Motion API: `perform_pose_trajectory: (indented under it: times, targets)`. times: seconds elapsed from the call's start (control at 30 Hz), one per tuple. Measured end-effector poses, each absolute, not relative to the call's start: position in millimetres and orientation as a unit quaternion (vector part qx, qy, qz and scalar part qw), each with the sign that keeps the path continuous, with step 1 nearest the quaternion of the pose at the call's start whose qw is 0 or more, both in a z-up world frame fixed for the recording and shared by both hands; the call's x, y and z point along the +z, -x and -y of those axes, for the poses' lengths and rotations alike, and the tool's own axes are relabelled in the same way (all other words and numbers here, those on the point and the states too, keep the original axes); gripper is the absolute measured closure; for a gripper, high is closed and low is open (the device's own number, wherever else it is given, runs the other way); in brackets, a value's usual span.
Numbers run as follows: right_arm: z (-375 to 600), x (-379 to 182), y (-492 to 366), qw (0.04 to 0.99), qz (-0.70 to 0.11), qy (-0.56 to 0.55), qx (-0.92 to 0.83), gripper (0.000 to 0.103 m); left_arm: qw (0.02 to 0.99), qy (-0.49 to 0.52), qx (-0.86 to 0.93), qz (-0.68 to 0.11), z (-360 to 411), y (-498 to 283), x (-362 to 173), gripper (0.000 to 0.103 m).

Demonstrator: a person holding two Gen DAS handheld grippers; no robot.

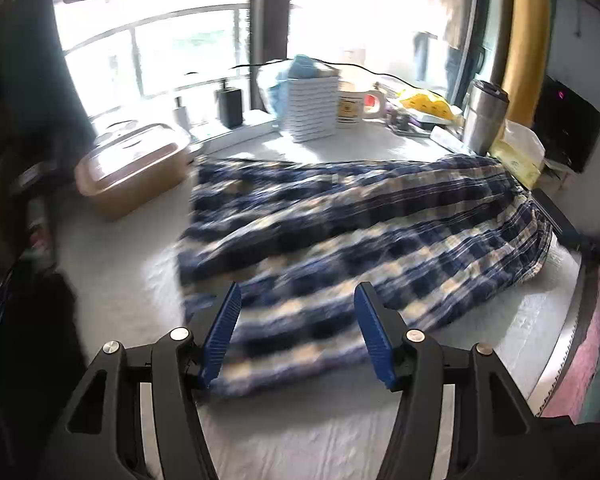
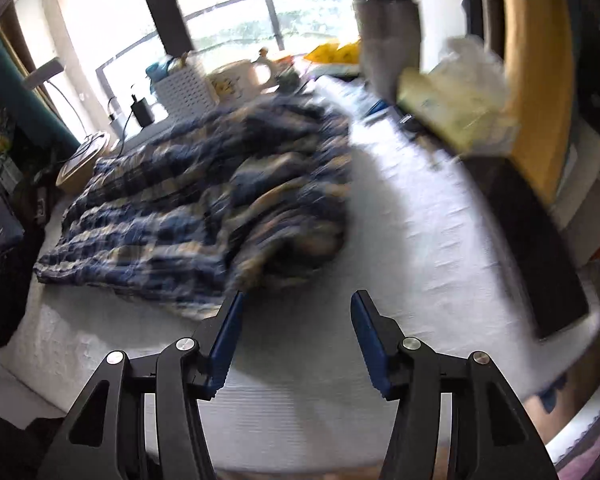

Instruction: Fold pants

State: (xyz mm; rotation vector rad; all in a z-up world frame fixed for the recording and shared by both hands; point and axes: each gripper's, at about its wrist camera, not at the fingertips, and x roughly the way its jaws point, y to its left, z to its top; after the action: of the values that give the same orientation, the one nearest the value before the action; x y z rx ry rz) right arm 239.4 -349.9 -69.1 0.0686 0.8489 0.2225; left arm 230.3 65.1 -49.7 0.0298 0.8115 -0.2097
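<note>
Plaid pants [image 1: 340,232]: soft, light, lying mid-frame; likely gripping at near hem; left gripper [image 1: 298,300] and right gripper [image 2: 296,308] gaping wide, empty

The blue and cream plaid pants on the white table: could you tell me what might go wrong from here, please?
1. The blue and cream plaid pants lie bunched, so a fold could trap wrinkles.
2. Their far edge nears the steel tumbler and yellow tissue box; lifting fabric might topple them.
3. Both views look blurred, so either gripper may miss its grasp.
</note>
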Motion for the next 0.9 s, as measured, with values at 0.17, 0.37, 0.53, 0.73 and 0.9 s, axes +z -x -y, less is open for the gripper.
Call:
perform_pose_trajectory:
  times: [0.17, 0.37, 0.53, 0.73, 0.9]
  targets:
    - [343, -28, -263, 0.931, -0.343, 0.018, 0.120, 0.051, 0.906, -0.040, -0.122, -0.404, -46, -266, -52, 0.044]
    - [287, -23, -334, 0.919, -0.334, 0.094, 0.185, 0.061, 0.899, -0.049, -0.141, -0.411, -46, -303, -53, 0.044]
    - [268, -64, -391, 0.874, -0.414, 0.146, 0.206, 0.061, 0.892, -0.066, -0.135, -0.426, -64, -333, -62, 0.044]
    - [276, -97, -398, 0.849, -0.457, 0.179, 0.196, 0.061, 0.886, -0.049, -0.091, -0.451, -114, -371, -75, 0.044]
    - [301, -78, -386, 0.873, -0.437, 0.125, 0.178, 0.061, 0.880, -0.042, -0.111, -0.460, -131, -386, -84, 0.044]
